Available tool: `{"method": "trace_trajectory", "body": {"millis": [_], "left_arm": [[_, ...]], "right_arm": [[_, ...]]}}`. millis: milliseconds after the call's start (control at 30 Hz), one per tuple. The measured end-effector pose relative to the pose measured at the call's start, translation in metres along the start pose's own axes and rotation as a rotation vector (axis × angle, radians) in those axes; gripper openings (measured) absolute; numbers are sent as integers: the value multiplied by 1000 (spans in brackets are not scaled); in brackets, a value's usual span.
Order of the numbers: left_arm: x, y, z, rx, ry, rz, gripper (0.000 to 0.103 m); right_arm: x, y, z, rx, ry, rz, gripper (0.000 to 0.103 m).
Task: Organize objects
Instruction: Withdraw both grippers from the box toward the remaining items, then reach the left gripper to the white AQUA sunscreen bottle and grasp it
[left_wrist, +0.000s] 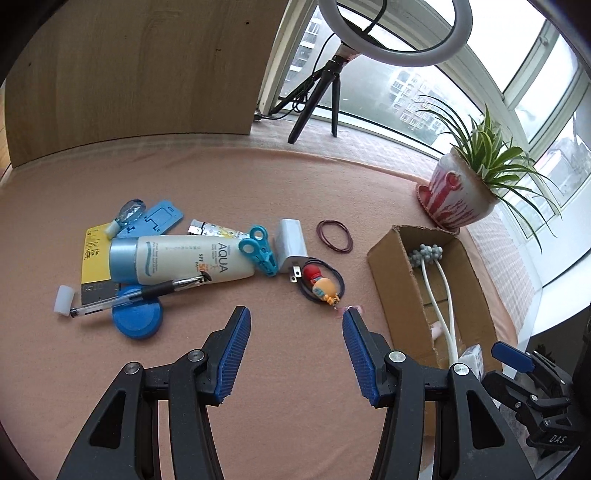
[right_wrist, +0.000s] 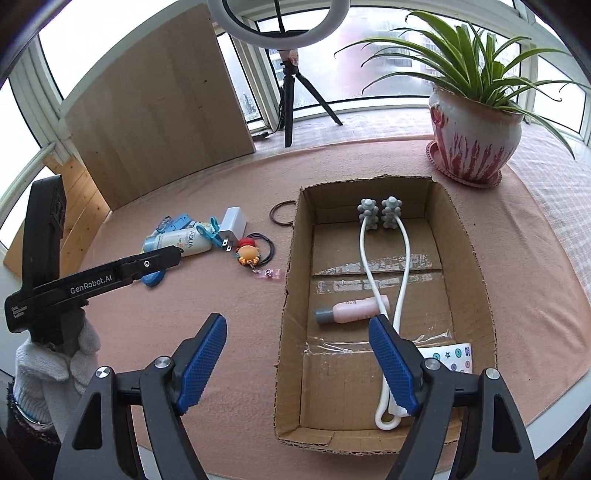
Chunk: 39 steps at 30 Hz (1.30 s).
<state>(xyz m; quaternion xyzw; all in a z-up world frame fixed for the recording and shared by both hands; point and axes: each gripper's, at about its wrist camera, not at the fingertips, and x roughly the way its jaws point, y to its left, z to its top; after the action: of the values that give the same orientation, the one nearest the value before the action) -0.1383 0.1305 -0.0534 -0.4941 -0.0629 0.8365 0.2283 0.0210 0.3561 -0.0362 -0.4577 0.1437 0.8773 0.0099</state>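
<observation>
My left gripper (left_wrist: 296, 322) is open and empty over the pink cloth, just short of a pile of small items: an AQUA sunscreen tube (left_wrist: 177, 263), a pen (left_wrist: 136, 295), a blue lid (left_wrist: 137, 320), a teal clip (left_wrist: 258, 250), a white charger (left_wrist: 291, 245), a cartoon keychain (left_wrist: 320, 284) and brown hair ties (left_wrist: 335, 236). The cardboard box (right_wrist: 469, 258) holds a white roller massager (right_wrist: 380, 236), a pink bottle (right_wrist: 351, 311) and a sticker sheet (right_wrist: 452, 356). My right gripper (right_wrist: 297, 334) is open and empty above the box's near left wall.
A potted spider plant (right_wrist: 476, 140) stands behind the box at the right. A wooden board (right_wrist: 155, 110) leans at the back left, a ring light on a tripod (right_wrist: 291, 92) by the window. A white-gloved hand (right_wrist: 55, 354) holds the left gripper's body (right_wrist: 96, 282).
</observation>
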Motion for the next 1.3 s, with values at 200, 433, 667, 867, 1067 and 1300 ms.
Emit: {"method": "trace_trajectory", "body": {"millis": [200,433,667,867,1067,1300], "left_arm": [[-4,44,19,-34,6,56,55],[11,77,53,-31,33,112,55],[44,95,79,-40,90,118,48],[65,109,85,-63,132,121,41],[76,113,79,-53,163,131,38],[73,103,60,-40,174,95,38]], "right_arm": [[6,15,-2,11,11,30,75],[9,23,-7,12,31,37,61],[4,17,-16,50,39,45,47],[0,9,-23,82,40,28,47],[0,4,-25,105,45,20,47],[6,12,-20,87,54,31,47]]}}
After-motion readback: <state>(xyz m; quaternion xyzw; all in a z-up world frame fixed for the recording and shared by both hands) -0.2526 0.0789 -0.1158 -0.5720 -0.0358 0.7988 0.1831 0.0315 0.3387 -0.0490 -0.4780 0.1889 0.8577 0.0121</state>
